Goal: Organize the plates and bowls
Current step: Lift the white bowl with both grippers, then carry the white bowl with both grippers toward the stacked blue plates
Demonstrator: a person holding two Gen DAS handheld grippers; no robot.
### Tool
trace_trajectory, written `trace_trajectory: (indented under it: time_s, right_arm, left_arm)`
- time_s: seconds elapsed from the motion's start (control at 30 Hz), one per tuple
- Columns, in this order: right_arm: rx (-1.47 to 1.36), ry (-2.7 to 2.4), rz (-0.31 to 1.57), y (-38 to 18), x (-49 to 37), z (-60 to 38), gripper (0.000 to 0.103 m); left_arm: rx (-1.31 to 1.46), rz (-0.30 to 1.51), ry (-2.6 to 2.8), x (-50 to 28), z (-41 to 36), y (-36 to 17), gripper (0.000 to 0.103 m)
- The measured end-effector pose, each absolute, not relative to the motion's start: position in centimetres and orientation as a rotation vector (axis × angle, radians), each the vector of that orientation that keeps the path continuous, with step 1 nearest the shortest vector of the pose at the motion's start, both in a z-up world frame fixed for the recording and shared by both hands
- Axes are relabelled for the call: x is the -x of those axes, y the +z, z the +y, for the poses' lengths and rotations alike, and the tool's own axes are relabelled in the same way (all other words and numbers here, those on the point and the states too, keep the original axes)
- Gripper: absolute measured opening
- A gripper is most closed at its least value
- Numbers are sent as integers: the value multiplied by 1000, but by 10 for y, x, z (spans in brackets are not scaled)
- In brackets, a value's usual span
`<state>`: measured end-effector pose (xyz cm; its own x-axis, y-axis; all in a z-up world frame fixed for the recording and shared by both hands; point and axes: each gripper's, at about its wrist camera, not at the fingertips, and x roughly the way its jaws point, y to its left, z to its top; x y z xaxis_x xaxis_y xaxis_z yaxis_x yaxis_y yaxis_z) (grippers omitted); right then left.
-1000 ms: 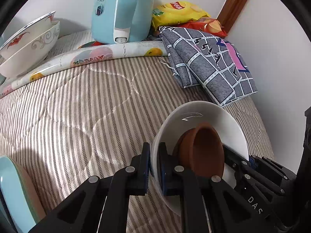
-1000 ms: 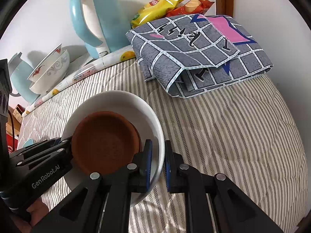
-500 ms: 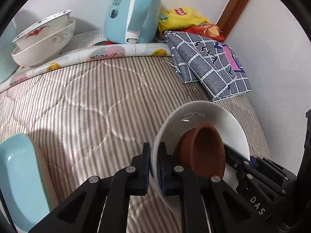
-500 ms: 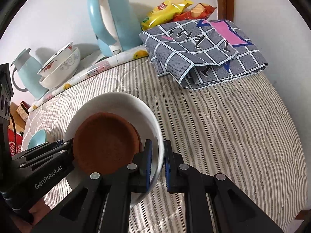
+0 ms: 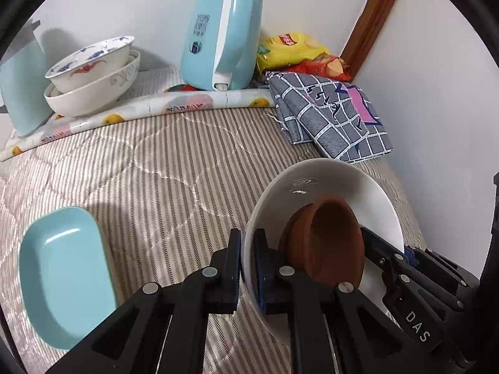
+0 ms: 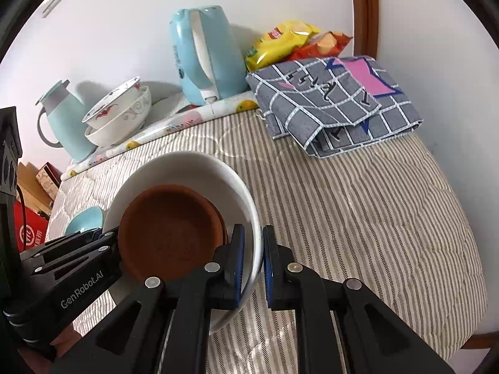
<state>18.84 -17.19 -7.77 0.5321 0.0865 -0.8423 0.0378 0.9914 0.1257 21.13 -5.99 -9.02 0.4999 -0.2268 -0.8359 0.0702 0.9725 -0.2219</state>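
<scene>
Left wrist: white bowl (image 5: 327, 180) rim overhangs open striped cloth (image 5: 156, 171).

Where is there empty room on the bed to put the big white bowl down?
The striped quilt is bare in the middle, between the light blue dish, the fruit-print mat and the folded grey cloth. More bare quilt lies below that cloth in the right wrist view. The back is crowded: stacked bowls, kettle, snack bags.

"DAS" on right tongs (image 5: 386, 249), "GenRobot.AI" on left tongs (image 6: 93, 240)
</scene>
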Motion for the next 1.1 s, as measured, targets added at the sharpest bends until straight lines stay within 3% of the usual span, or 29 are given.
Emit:
trace_trajectory:
  time_s: [1.1]
  right_arm:
    - [-118,53,954,-46,-172,-124,11]
  left_arm:
    - [167,980,-169,-191,-14,-57,9]
